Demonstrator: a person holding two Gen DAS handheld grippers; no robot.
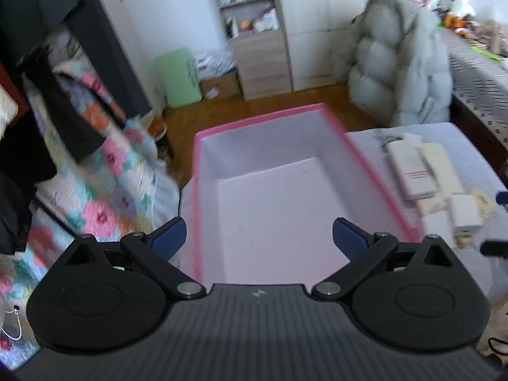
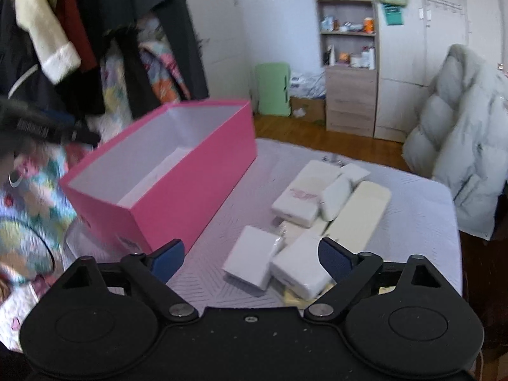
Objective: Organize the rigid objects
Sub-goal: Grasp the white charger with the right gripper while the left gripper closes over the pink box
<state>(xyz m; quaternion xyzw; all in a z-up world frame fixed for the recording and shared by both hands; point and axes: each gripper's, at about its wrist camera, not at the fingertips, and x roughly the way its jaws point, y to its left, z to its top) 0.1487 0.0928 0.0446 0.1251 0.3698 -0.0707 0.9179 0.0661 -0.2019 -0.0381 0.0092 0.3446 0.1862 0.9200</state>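
A pink box (image 1: 358, 155) with a white, empty inside stands on a table with a light quilted cover (image 2: 412, 197). My left gripper (image 1: 258, 238) is open and empty, held above the box's near end. The box also shows in the right wrist view (image 2: 190, 187), at the left. A cluster of several white and cream blocks and chargers (image 2: 317, 209) lies to the right of the box. My right gripper (image 2: 250, 258) is open and empty, just above the two nearest white blocks (image 2: 250, 255). The cluster shows at the right in the left wrist view (image 1: 422, 174).
A grey puffer jacket (image 2: 470, 146) hangs on a chair behind the table's right side. Clothes (image 2: 95, 31) hang at the left above a floral quilt (image 1: 104, 190). A shelf unit (image 2: 349, 63) and a green bin (image 2: 273, 89) stand by the far wall.
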